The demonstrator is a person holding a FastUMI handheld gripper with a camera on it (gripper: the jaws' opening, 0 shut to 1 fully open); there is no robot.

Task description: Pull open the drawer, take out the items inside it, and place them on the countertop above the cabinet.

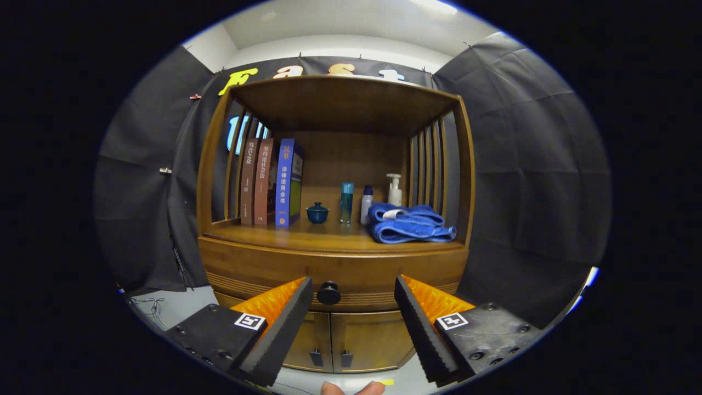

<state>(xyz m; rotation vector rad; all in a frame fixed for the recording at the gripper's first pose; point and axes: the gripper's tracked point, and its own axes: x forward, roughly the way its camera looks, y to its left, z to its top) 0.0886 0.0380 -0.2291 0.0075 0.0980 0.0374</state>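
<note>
Nothing of the task looks done yet. The drawer [334,274] is shut, its front flush with the cabinet [211,181], so whatever lies inside is hidden. The hand-held gripper [354,293] stands wide open and holds nothing; the knob [328,293] sits just ahead, in the gap between the fingers, nearer the left one, not touched by either.

Left to do: close on the knob, pull the drawer out, lift the items and set them on the surface [307,233] at 12 o'clock from the knob. That surface already carries books [271,184] at 11 o'clock, a small lidded pot [317,213], bottles [356,202] and a folded towel [408,224] at 1 o'clock; free room looks to lie along its front edge.
</note>
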